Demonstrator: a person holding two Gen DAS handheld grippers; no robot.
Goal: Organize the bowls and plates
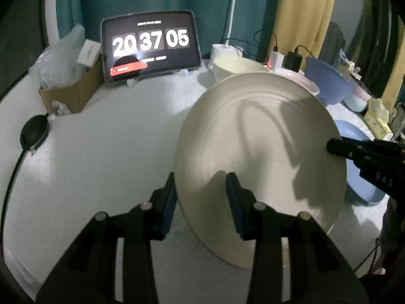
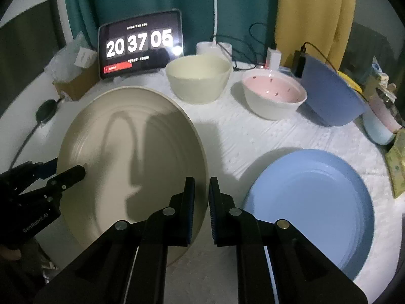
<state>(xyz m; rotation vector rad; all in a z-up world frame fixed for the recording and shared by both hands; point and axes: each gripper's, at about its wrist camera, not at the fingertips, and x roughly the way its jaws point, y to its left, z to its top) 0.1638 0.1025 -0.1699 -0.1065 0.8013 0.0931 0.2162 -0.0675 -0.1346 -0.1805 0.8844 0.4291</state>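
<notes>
Right wrist view: white table (image 2: 227, 131), blue plate (image 2: 311, 202) flat on it, beige plate (image 2: 131, 157) tilted above table, clamped at opposite rims by right gripper (image 2: 201, 197) and left gripper (image 1: 200, 200); cream bowl (image 2: 200, 78) behind.

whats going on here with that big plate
A person is sorting dishes with a hand-held tool in each hand. Both tools grip the beige plate by opposite rims: the left tool at one edge, the right tool at the other, holding it tilted above the table. A blue plate lies flat beside it. Behind stand a cream bowl, a pink bowl and a blue bowl.
</notes>
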